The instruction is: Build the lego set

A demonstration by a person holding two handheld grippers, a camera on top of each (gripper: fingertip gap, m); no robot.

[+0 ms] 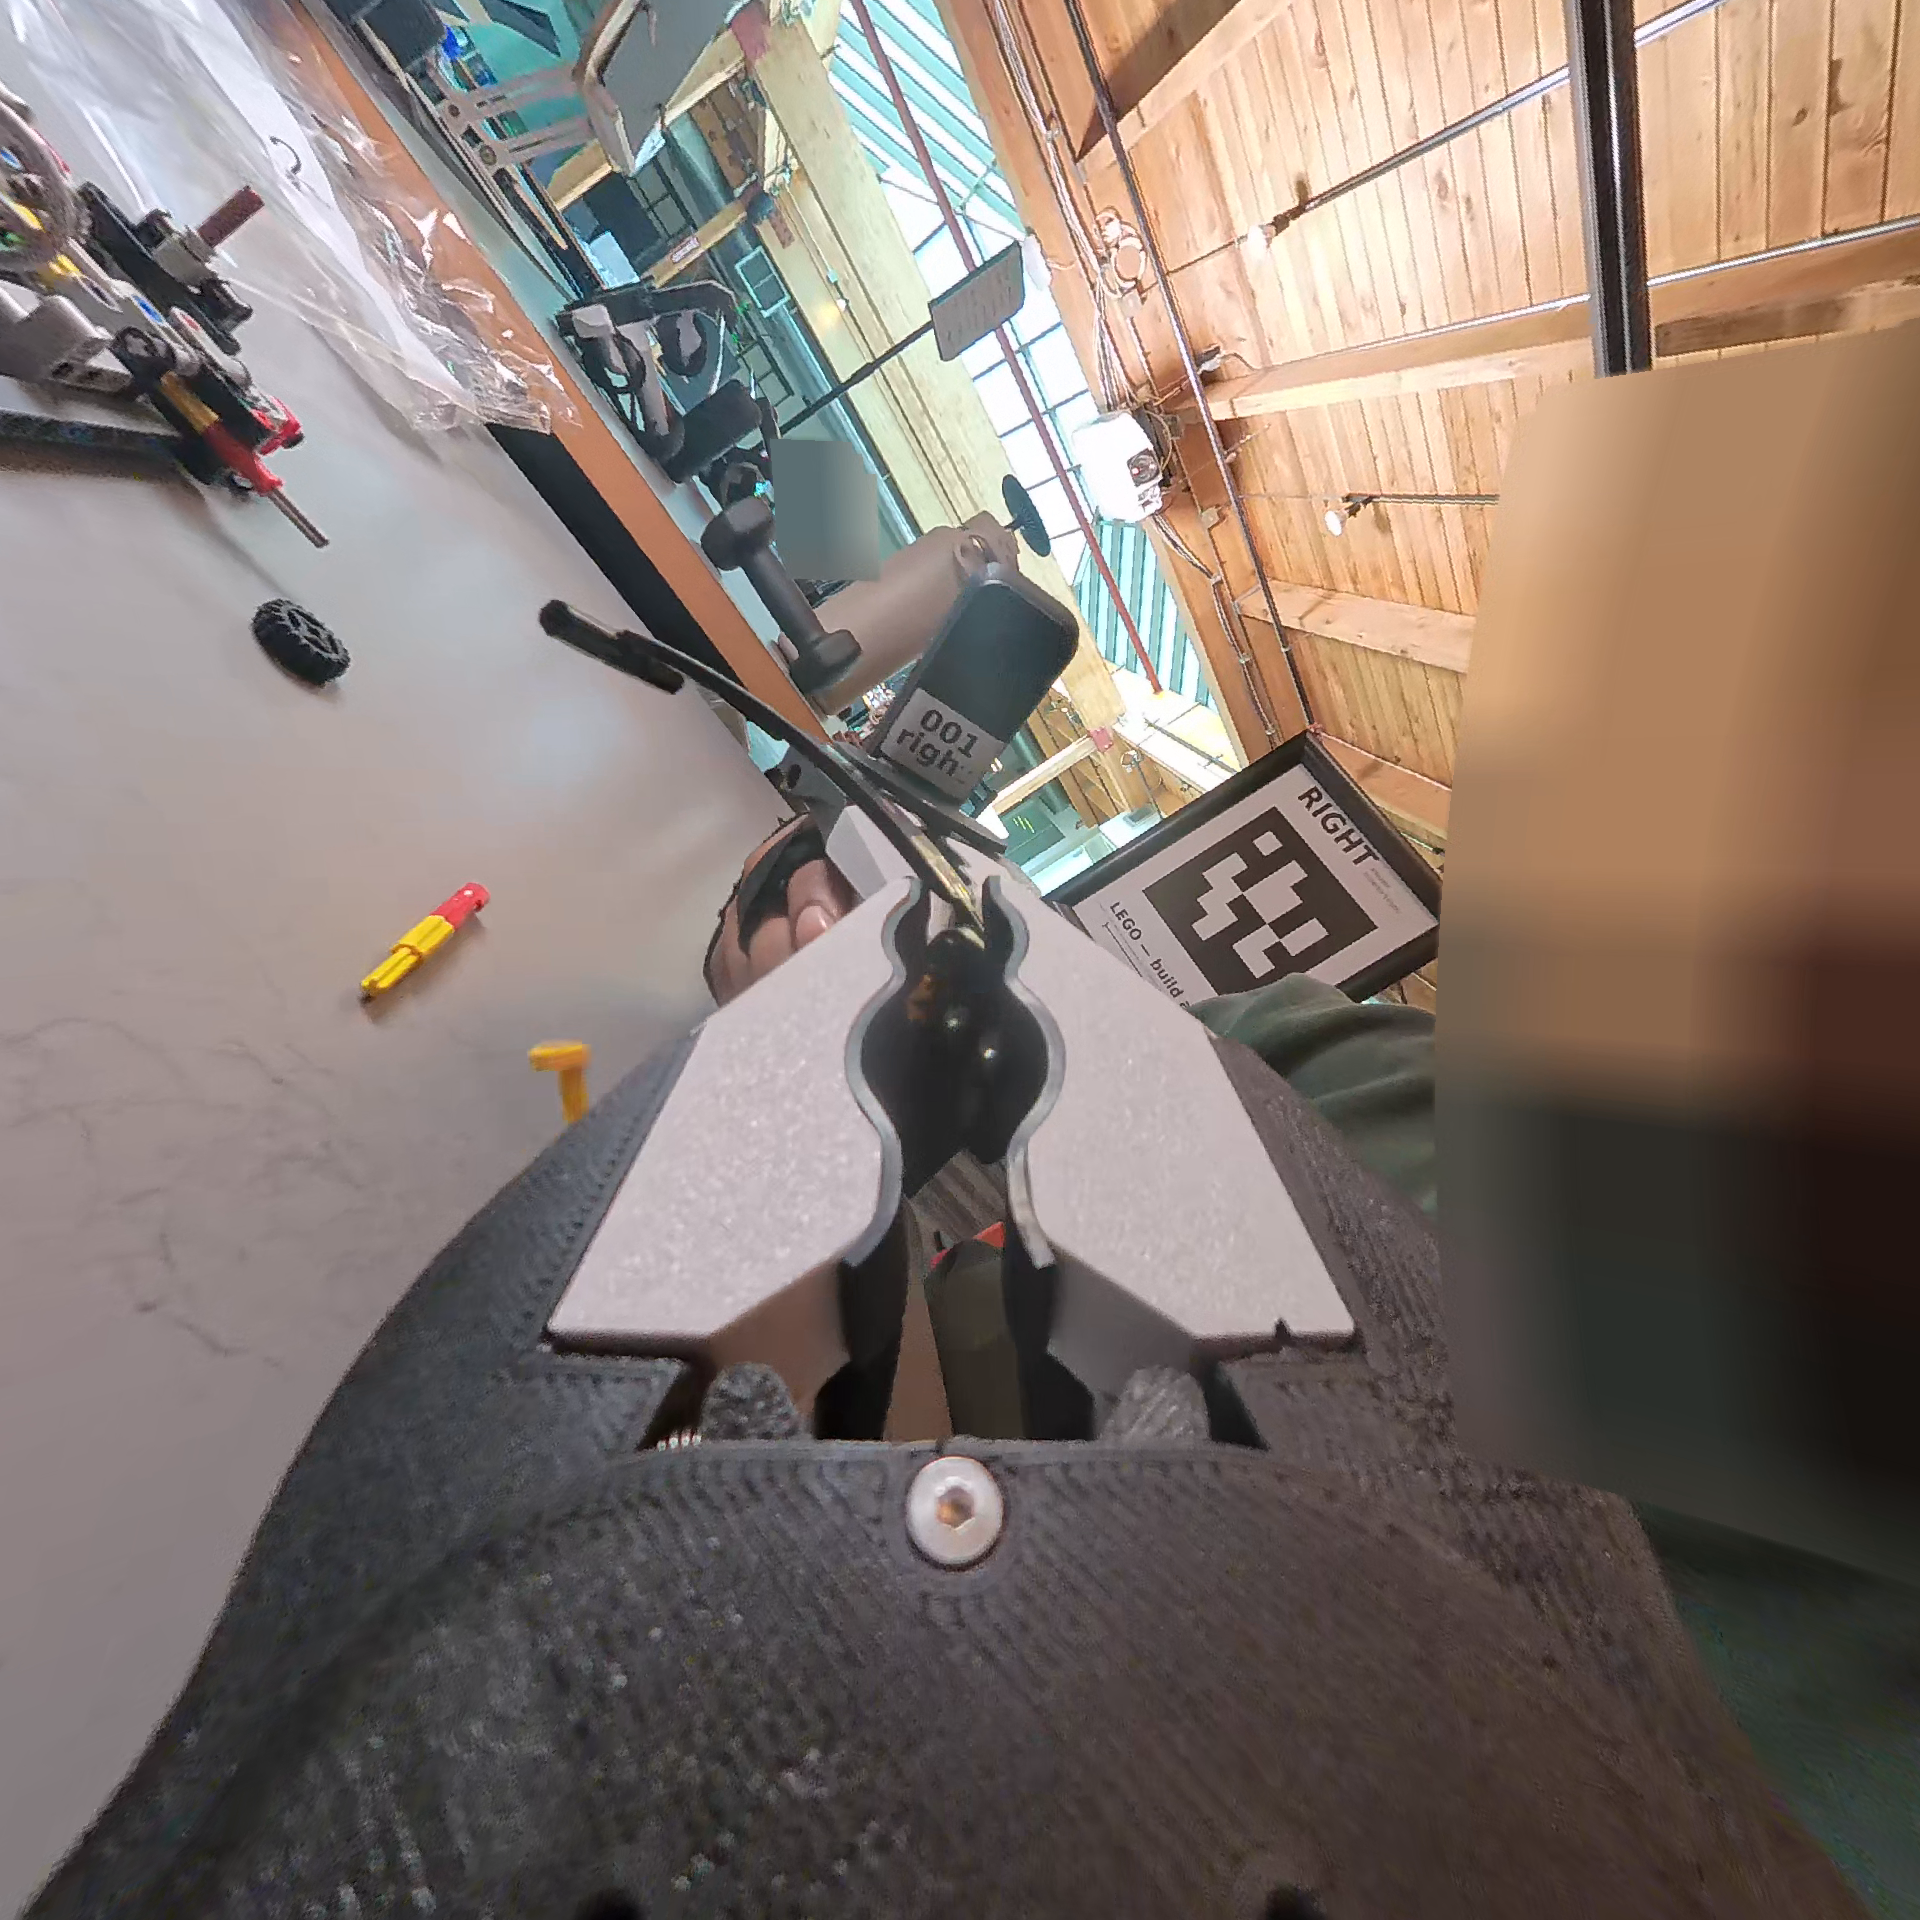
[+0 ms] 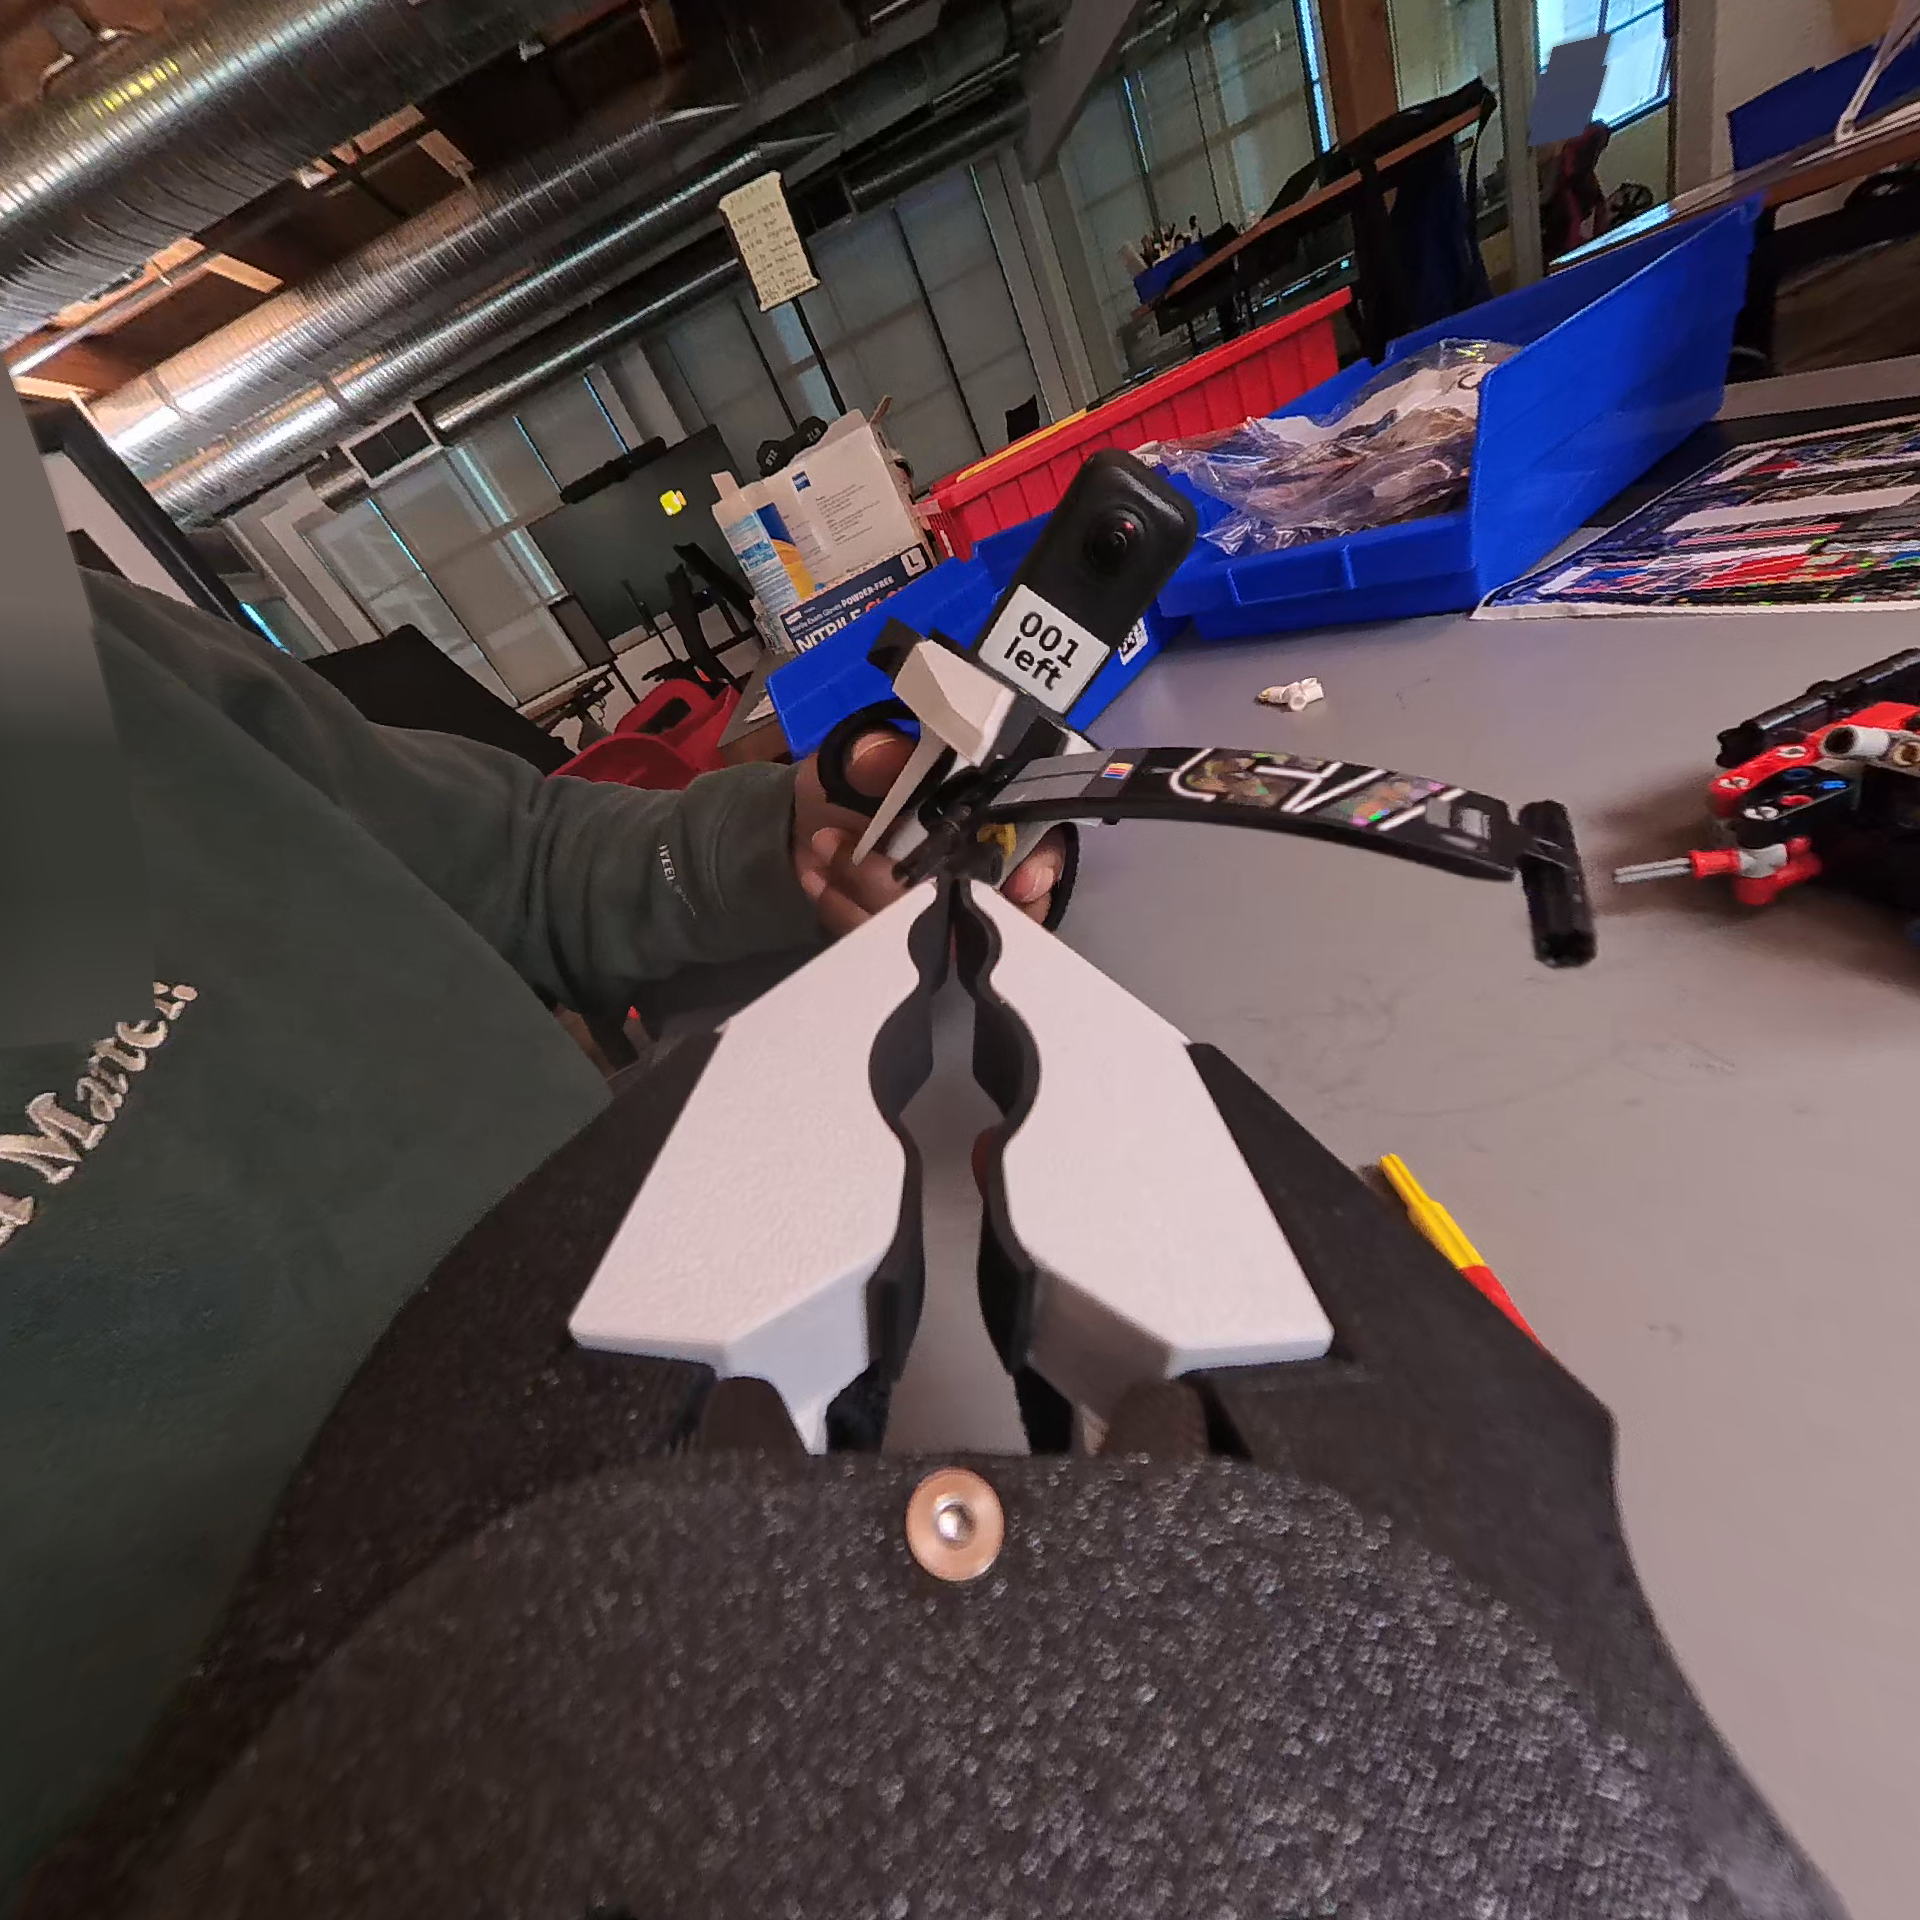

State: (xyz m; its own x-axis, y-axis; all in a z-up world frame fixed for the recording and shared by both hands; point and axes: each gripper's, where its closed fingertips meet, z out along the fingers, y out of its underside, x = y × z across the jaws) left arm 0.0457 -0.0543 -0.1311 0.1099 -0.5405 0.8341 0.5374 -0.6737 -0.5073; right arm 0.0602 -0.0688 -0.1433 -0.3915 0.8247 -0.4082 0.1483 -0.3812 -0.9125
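Note:
A curved black lego panel (image 2: pixel 1299 802) with stickers and a black connector at its far end is held in the air over the grey table (image 2: pixel 1558 1143). My left gripper (image 1: pixel 951 914) is shut on its near end; the panel (image 1: pixel 665 655) arcs away up and left. My right gripper (image 2: pixel 954 896) meets the same end from the other side, jaws closed to a thin gap on a small black and yellow part there. The left gripper also shows in the right wrist view (image 2: pixel 961 748). The part-built red and black model (image 2: pixel 1829 790) sits on the table (image 1: pixel 125 312).
Loose parts lie on the table: a black wheel (image 1: pixel 299 642), a red and yellow axle piece (image 1: pixel 426 935), a yellow pin (image 1: pixel 566 1075), small white pieces (image 2: pixel 1294 694). Blue bins (image 2: pixel 1507 468), a red bin (image 2: pixel 1143 416), an instruction booklet (image 2: pixel 1766 540) and plastic bags (image 1: pixel 416 312) stand farther back. Left and right tips are no more than a few centimetres apart. Both grippers' tips are roughly 20 centimetres from the black wheel (image 1: pixel 299 642).

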